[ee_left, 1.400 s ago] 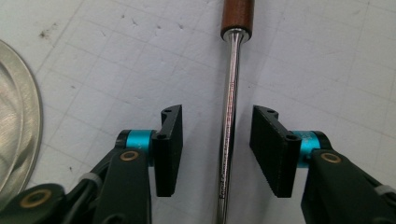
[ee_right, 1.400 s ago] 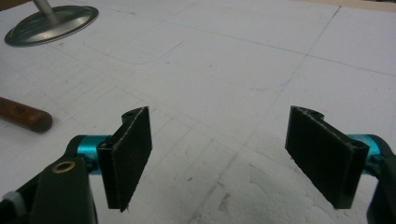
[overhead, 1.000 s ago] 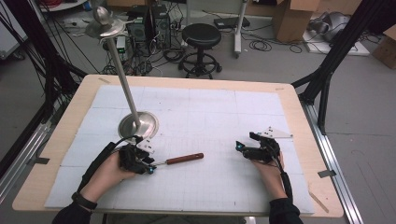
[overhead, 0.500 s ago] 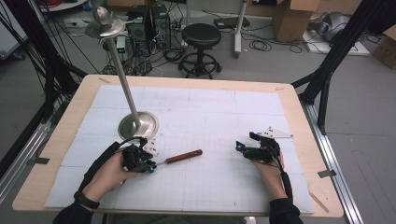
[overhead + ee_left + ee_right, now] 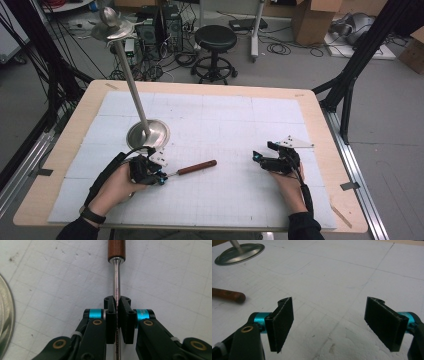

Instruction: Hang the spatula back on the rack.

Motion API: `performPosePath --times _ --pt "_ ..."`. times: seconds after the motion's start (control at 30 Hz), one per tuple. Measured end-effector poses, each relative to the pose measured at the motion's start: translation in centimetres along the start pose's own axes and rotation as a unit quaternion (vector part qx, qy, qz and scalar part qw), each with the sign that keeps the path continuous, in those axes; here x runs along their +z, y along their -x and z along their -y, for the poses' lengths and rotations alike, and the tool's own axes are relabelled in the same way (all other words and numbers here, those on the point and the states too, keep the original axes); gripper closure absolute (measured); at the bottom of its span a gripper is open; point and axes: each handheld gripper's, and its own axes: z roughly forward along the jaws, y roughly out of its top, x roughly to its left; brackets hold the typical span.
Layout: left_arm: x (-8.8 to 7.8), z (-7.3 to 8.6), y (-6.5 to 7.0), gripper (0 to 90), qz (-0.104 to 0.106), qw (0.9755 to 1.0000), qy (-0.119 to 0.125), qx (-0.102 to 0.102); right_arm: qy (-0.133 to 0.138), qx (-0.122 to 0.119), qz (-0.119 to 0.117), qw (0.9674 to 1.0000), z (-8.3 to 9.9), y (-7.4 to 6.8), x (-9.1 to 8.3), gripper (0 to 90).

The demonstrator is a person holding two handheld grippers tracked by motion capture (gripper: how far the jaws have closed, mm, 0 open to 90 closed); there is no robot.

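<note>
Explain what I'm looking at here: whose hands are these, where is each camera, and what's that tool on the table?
A person sits at a table and holds a hand-held gripper in each hand. The high view looks down from above; the two close views ride on the grippers. The left gripper has its jaws shut on the metal shaft of a screwdriver with a brown wooden handle, lying flat on the white mat. The right gripper rests with its jaws open and nothing between them. A metal stand with a round base and a tall pole stands behind the left hand.
</note>
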Motion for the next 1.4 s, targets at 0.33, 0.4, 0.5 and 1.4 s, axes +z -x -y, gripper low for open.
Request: performPosePath --times 0.33,0.4,0.5,1.4 --pt "-3.6 1.1 -1.6 84.5 -0.023 0.9933 0.107 -0.035 0.000 0.000 -0.001 1.0000 0.0 0.0 0.0 23.2" --pt "-4.3 1.3 -1.8 84.5 -0.026 0.9906 0.128 -0.041 0.001 0.000 0.000 1.0000 0.0 0.1 0.0 23.1" --pt "-5.4 1.8 -2.0 84.5 -0.038 0.9852 0.160 -0.048 0.000 0.000 -0.001 1.0000 0.0 0.0 0.0 23.1" --pt "-16.6 5.7 -1.8 84.4 -0.193 0.9005 0.381 -0.082 0.001 -0.001 0.002 1.0000 0.0 0.1 0.0 23.1"
